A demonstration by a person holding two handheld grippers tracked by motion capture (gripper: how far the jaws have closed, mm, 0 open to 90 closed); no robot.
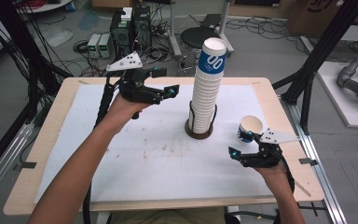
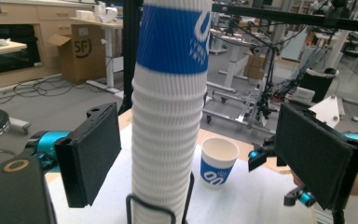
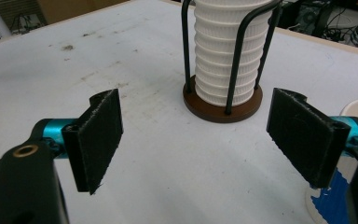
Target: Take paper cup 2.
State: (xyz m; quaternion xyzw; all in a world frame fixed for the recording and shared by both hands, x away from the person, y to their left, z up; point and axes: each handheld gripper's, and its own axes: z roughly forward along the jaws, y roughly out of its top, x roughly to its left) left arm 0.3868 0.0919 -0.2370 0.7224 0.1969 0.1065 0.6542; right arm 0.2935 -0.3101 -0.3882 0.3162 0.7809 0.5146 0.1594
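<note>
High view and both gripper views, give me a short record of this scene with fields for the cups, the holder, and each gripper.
stack: tall stack of white ribbed paper cups with blue bands, upright in holder
holder: round brown base with black wire uprights
loose cup: single white and blue paper cup, upright on the white table cover, beside right gripper
left gripper: open, raised, fingers facing the stack
right gripper: open, low, holding nothing

The stack of cups [image 1: 208, 88] is ribbed white, its topmost cup banded blue with white lettering. Its holder [image 3: 223, 103] has a dark brown base and black wire uprights. The single cup [image 1: 250, 128] at the stack's 4 o'clock is white with a blue band. Both tongs [image 1: 168, 91] [image 1: 235, 155] are black with teal joints. The tabletop [image 1: 270, 100] is pale wood under a scuffed white sheet [image 1: 158, 158].
</note>
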